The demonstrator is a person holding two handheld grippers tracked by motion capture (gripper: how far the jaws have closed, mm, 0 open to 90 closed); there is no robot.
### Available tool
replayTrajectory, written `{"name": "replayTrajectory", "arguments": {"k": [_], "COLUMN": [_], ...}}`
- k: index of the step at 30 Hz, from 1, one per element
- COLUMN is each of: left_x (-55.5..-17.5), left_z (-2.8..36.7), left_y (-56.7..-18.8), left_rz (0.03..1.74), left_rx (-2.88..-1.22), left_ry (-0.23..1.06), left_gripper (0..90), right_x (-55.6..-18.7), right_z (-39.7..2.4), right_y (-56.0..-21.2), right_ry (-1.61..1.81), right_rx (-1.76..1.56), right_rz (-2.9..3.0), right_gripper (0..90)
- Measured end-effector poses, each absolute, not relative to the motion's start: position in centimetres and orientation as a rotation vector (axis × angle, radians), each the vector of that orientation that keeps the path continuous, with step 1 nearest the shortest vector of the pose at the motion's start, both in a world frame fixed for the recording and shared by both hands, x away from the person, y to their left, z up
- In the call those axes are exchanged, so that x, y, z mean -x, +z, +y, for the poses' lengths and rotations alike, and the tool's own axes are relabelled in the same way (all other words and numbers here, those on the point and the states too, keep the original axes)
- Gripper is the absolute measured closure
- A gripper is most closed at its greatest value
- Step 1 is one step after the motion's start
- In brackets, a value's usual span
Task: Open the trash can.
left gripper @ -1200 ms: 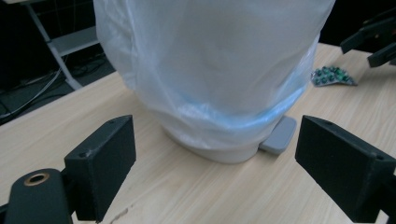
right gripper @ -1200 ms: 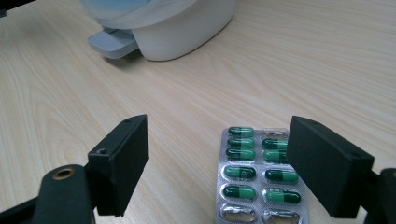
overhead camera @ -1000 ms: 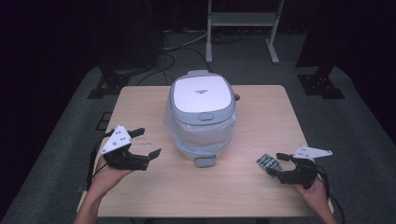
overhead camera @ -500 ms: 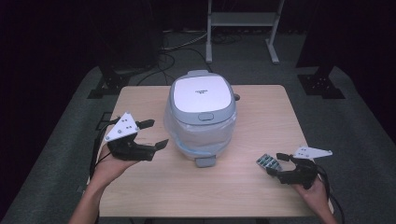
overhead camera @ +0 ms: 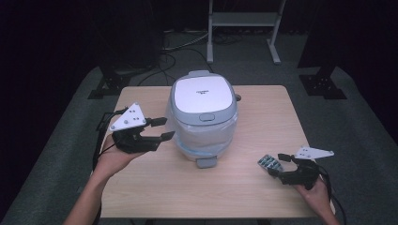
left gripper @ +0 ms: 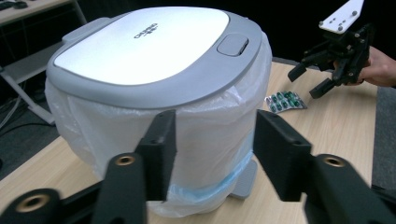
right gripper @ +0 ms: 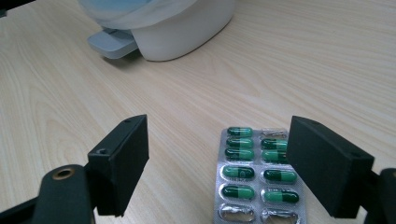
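Green capsules in the blister pack (right gripper: 259, 175) can be counted only in the right gripper view, lying flat on the desk (overhead camera: 263, 122) between the wide-apart jaws of the right tongs (overhead camera: 275, 164), untouched. From above the pack is a small dark patch. Left gripper view shows the bin (left gripper: 159, 93) with its clear liner close ahead. Since a second ago the left tongs (overhead camera: 163, 128) have risen toward the bin's side, jaws just closing, nothing between them; the right tongs kept still.
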State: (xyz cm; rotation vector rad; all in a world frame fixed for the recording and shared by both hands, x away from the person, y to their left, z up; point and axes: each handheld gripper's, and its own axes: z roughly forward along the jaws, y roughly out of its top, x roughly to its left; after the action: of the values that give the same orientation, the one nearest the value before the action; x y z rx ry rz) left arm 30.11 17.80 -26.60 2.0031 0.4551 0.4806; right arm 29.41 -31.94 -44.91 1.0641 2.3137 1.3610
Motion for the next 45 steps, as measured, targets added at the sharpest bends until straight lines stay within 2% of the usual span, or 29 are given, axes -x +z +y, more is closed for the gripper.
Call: {"name": "replayTrajectory", "arguments": {"k": [14, 16, 26, 45], "left_x": [-31.1, -31.2, -32.1, -34.1], "left_z": [16.1, 15.7, 13.9, 9.5], "left_y": [-24.7, -24.5, -23.6, -22.4], "left_rz": [0.434, 0.421, 0.383, 0.296], "left_rx": [-2.039, -2.043, -2.047, -2.151], "left_ry": [0.395, 0.385, 0.357, 0.335], "left_gripper": [74.2, 79.5, 90.0, 90.0], "right_x": [-29.5, -29.5, -29.5, -29.5], "right_z": [-32.0, -32.0, -32.0, -32.1], "right_y": [-45.0, -45.0, -45.0, -45.0], "right_ry": [1.362, 1.361, 1.361, 1.370], "right_rx": [-1.067, -1.067, -1.066, -1.062], "right_rz": [2.317, 2.317, 2.316, 2.315], "right_gripper": [19.9, 19.9, 19.9, 19.9]}}
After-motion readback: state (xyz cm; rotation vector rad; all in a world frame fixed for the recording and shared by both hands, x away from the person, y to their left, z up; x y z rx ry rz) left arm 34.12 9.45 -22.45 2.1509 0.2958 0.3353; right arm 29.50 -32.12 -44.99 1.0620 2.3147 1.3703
